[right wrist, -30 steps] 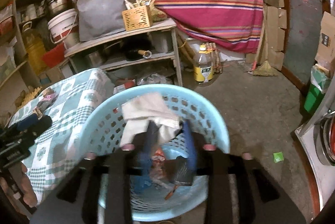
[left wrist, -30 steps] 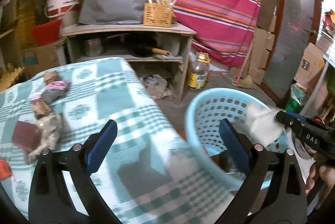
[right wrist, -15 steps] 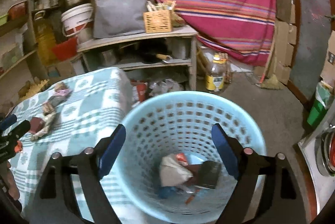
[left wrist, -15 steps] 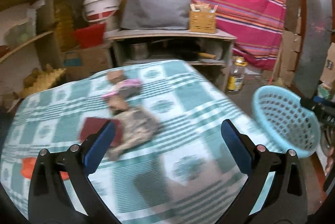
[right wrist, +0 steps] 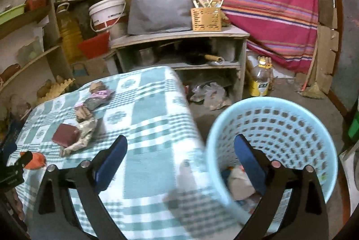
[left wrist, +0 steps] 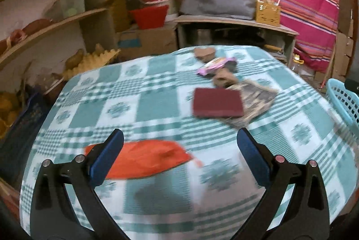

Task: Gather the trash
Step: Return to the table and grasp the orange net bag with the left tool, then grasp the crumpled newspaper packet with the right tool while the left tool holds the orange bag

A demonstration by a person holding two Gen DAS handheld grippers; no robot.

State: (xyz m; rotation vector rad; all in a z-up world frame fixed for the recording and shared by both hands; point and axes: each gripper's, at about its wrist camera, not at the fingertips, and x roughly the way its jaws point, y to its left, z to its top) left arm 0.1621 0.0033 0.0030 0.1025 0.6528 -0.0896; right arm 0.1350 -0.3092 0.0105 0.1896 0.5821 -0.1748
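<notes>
My left gripper [left wrist: 179,145] is open and empty, just above an orange wrapper [left wrist: 143,159] on the green checked table [left wrist: 112,92]. Farther back lie a maroon packet [left wrist: 217,103], a crumpled brown-grey wrapper [left wrist: 255,101], a pink wrapper [left wrist: 215,64] and brown scraps [left wrist: 204,52]. My right gripper [right wrist: 180,152] is open and empty, above the table's right edge beside the light blue basket [right wrist: 280,119], which holds white paper [right wrist: 240,181] and other trash. The same table trash shows in the right wrist view: maroon packet [right wrist: 66,134], orange wrapper [right wrist: 37,160].
A wooden shelf unit [right wrist: 179,38] with a grey bag [right wrist: 159,7] and a yellow holder [right wrist: 206,18] stands behind the table. An oil bottle [right wrist: 260,78] stands on the floor. Cluttered shelves [left wrist: 44,22] line the left wall.
My right gripper opened and dropped the white paper into the basket, then swung left toward the table. My left gripper swung left over the table to the orange wrapper.
</notes>
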